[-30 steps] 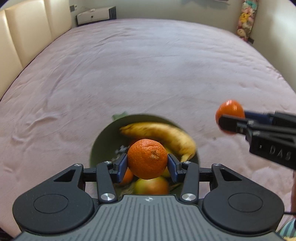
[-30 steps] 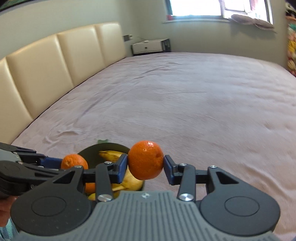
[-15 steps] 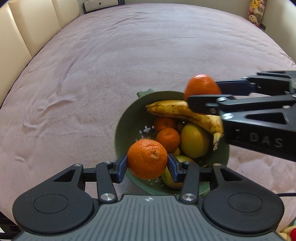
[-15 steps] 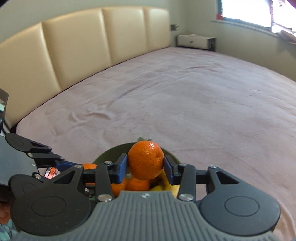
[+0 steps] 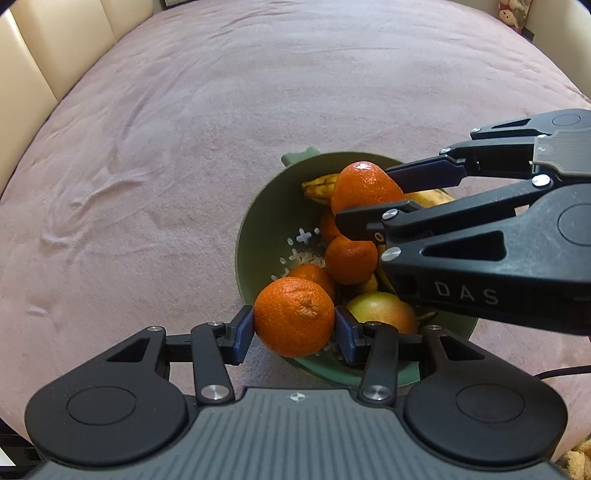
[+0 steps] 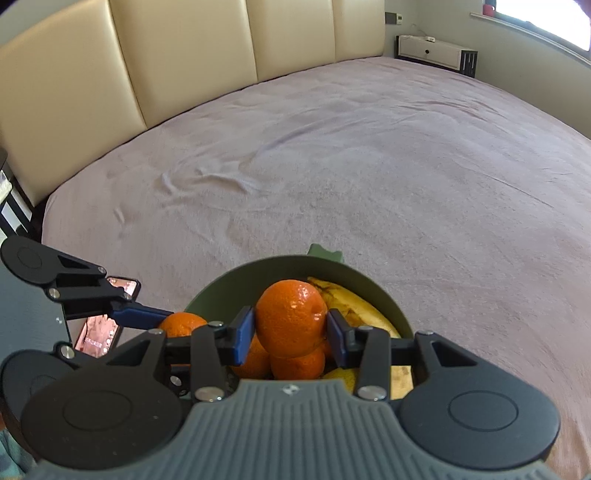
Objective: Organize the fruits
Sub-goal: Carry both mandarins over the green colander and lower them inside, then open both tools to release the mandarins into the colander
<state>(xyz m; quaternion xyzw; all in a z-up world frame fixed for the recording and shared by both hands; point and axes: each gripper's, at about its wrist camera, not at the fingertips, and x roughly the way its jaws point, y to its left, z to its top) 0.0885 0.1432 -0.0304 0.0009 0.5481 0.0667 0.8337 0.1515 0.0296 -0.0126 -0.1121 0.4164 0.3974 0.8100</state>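
A green bowl (image 5: 255, 236) sits on the pink bedspread and holds a banana (image 5: 319, 184), several mandarins (image 5: 349, 258) and a yellow-green apple (image 5: 380, 308). My left gripper (image 5: 294, 328) is shut on a mandarin (image 5: 294, 315), held over the bowl's near left rim. My right gripper (image 6: 290, 330) is shut on another mandarin (image 6: 290, 317), held over the bowl (image 6: 376, 291) above the banana (image 6: 354, 302). In the left wrist view the right gripper (image 5: 373, 192) comes in from the right with its mandarin (image 5: 362, 182). The left gripper's mandarin (image 6: 181, 323) shows at left in the right wrist view.
The bedspread (image 5: 184, 147) stretches wide around the bowl. A cream padded headboard (image 6: 184, 66) runs along the far left side. A white bedside cabinet (image 6: 432, 50) stands in the far corner. Plush toys (image 5: 511, 14) hang at the far right.
Both grippers moved in over the bowl with their mandarins. The right gripper came further left across the bowl and lower over the banana. Both stayed shut.
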